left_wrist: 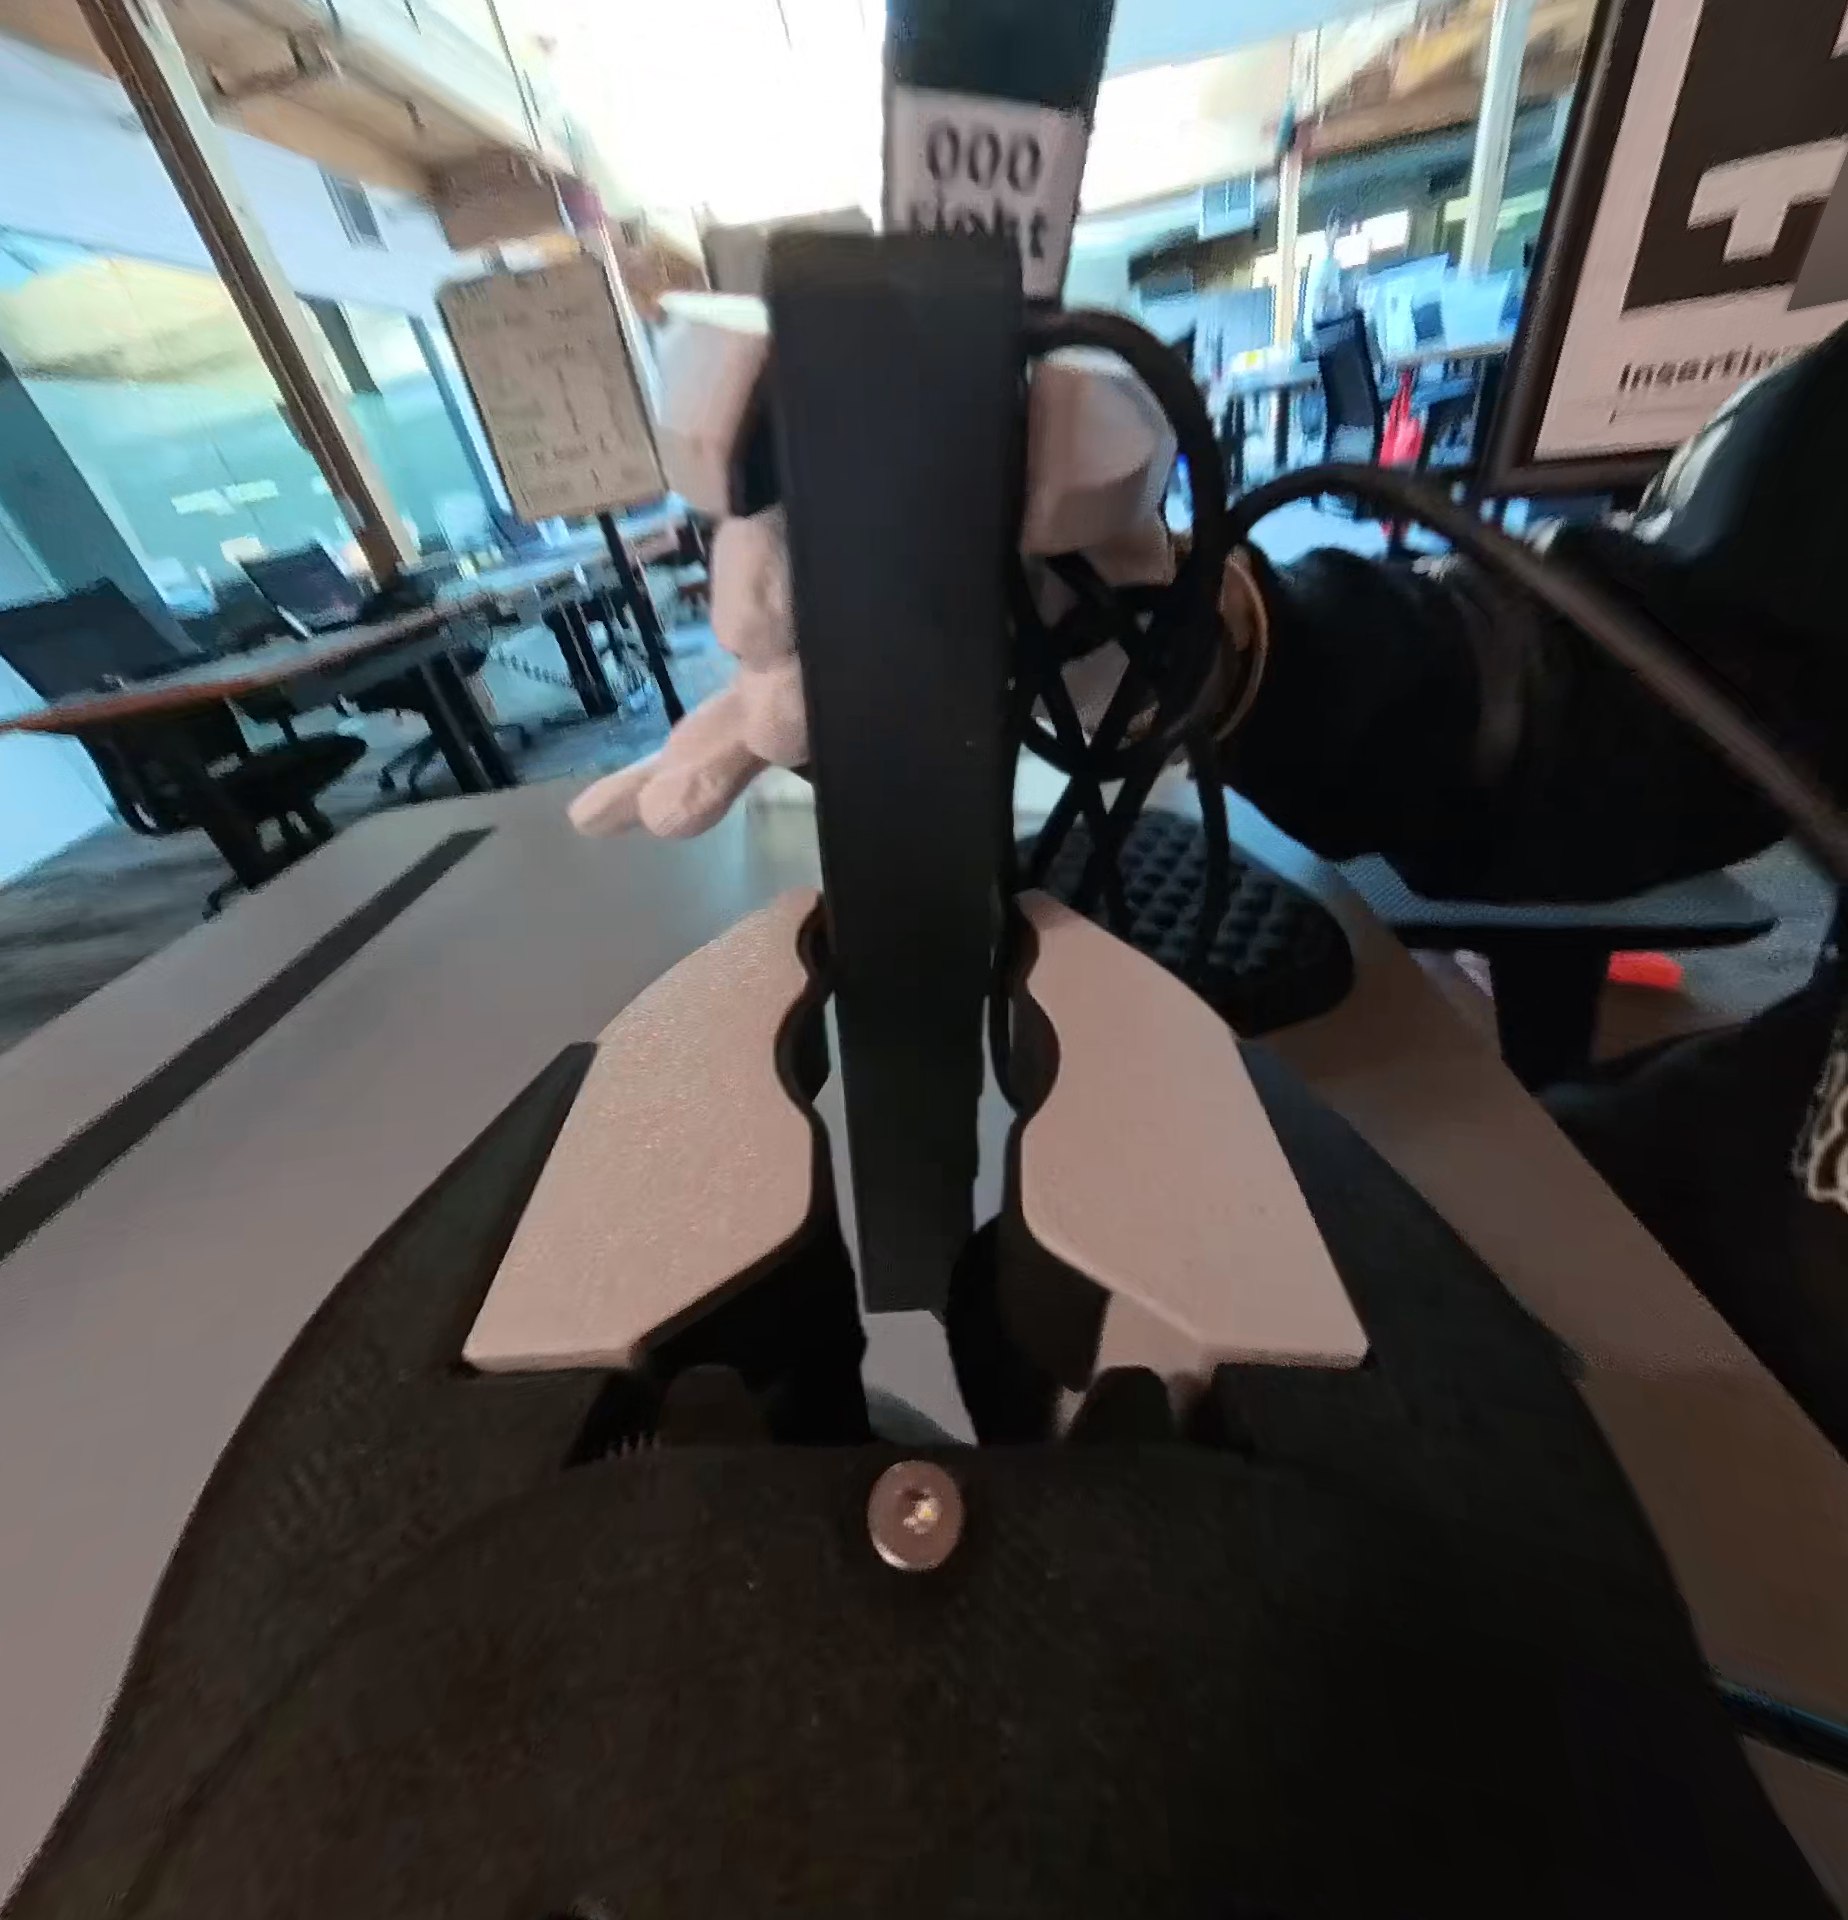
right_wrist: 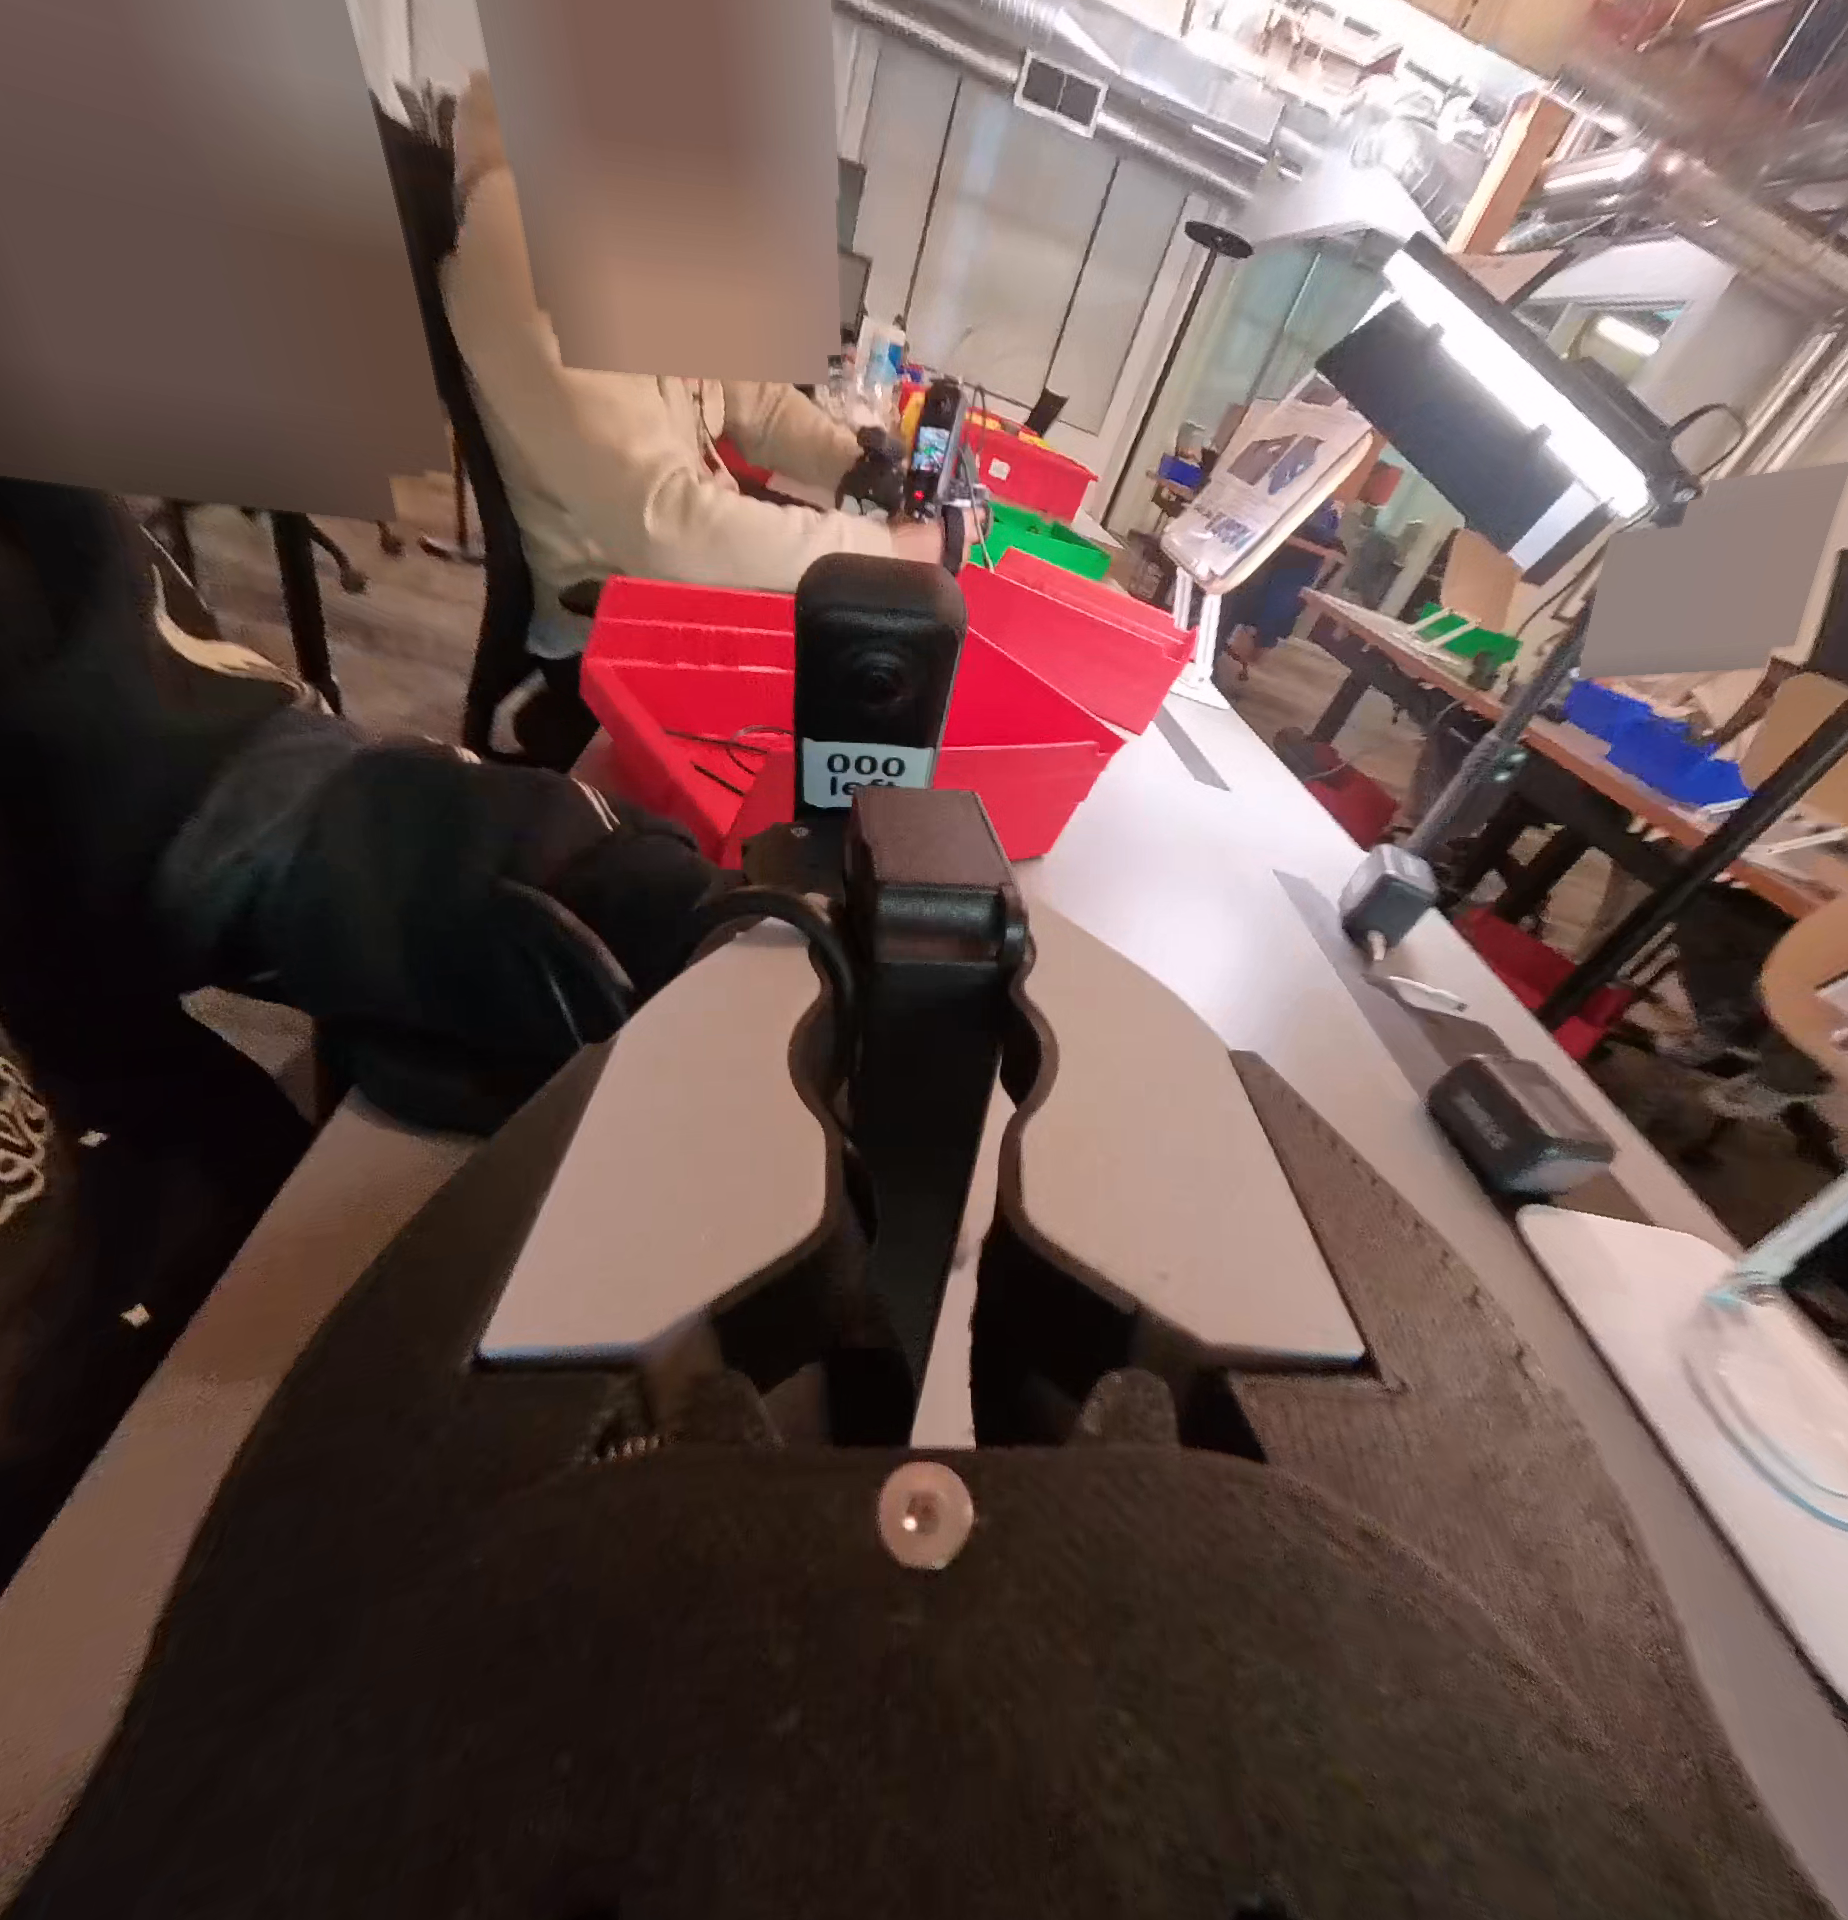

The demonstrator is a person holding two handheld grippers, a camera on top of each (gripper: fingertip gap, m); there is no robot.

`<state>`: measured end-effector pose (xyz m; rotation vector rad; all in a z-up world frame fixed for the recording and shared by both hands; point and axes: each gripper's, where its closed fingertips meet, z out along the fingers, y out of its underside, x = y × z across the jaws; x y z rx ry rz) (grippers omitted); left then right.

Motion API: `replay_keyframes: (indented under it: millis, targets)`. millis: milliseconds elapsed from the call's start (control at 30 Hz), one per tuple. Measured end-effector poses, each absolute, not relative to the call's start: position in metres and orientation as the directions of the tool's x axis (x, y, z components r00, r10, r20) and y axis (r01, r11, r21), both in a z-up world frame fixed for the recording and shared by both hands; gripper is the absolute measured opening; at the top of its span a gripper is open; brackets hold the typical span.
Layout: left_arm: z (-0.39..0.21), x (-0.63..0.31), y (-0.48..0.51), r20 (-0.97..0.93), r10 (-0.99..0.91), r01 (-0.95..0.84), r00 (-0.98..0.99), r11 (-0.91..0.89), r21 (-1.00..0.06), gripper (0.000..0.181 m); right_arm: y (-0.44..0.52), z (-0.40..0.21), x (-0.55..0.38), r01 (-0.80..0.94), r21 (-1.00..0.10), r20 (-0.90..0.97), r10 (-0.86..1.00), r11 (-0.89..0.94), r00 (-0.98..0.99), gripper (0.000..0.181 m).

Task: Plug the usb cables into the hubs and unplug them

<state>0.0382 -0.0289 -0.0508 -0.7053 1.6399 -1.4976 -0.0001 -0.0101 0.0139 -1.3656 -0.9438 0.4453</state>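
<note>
Black bar-shaped usb hub [left_wrist: 899,675] hung over the grey table [left_wrist: 276,1039], clamped at opposite ends by the left gripper [left_wrist: 915,925] and right gripper [right_wrist: 925,966], probably to brace it while handling its looping black cable [left_wrist: 1195,499].

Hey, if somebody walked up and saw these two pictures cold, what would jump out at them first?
Probably the long black hub, standing dead centre in both views and pinched between the grey fingers of both tools, which face each other along it. In the right wrist view, the bright red bins behind it on the grey table catch the eye. In the left wrist view, a black cable loops beside the hub's far end.
</note>
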Motion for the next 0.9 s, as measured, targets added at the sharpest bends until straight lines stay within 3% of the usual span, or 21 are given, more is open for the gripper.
replay_keyframes:
  millis: [200,333,467,667,900]
  targets:
    - [-0.005,0.028,0.021,-0.136,-0.952,0.306,-0.273,0.049,-0.951,0.043,-0.025,0.069,0.034,0.302,-0.907,0.421,0.606,0.294,0.675,0.028]
    - [-0.006,0.022,0.082,0.034,-0.999,0.306,-0.002,-0.033,-0.952,0.042,-0.038,0.116,0.087,0.391,-0.865,0.496,0.414,0.314,0.764,0.028]
    - [-0.007,0.015,0.103,0.104,-0.991,0.335,0.083,-0.070,-0.940,0.040,-0.057,0.153,0.158,0.494,-0.835,0.542,0.212,0.241,0.813,0.027]
    - [-0.010,0.020,0.100,0.040,-0.993,0.292,0.115,-0.005,-0.956,0.040,-0.106,0.167,0.289,0.612,-0.789,0.614,-0.033,-0.049,0.789,0.027]
    - [-0.016,0.031,0.090,-0.035,-0.994,0.236,0.104,0.059,-0.970,0.041,-0.181,0.093,0.438,0.493,-0.701,0.662,-0.214,-0.514,0.718,0.028]
